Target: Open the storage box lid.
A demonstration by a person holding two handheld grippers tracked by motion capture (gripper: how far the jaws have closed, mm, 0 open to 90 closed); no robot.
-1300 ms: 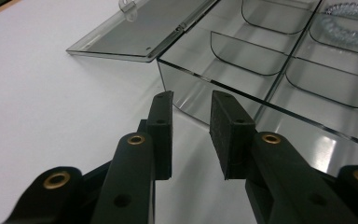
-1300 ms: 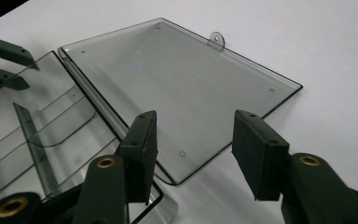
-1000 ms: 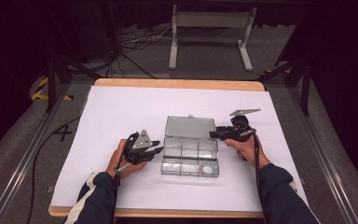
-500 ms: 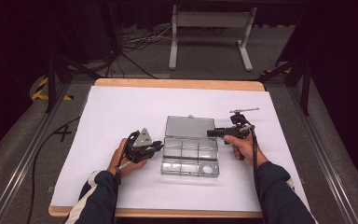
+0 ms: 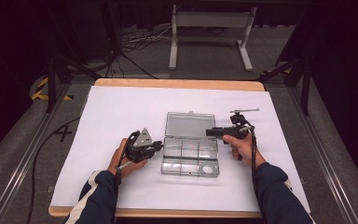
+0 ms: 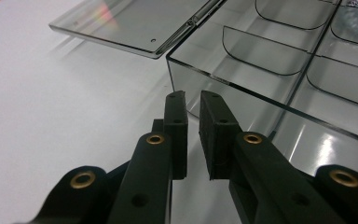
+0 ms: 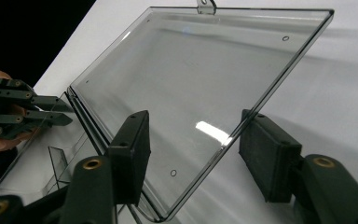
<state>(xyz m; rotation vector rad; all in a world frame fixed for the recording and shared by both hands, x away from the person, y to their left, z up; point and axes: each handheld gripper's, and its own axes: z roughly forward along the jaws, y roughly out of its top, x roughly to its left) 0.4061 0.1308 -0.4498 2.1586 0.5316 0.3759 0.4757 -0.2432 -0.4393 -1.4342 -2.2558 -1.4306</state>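
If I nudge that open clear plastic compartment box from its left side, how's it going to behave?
The clear box looks thin-walled and almost empty, so it is probably light and would likely slide on the smooth white table cover rather than tip. Its open lid lies flat behind, likely swinging or flexing at the hinge. The glossy walls may be slippery for the left gripper.

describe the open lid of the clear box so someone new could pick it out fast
On the white-covered table, find the clear plastic compartment box lying between the two tongs. Its lid is the flat clear panel folded back on the far side. Unlike the divided tray, it has no partitions, just a small tab on its far edge.
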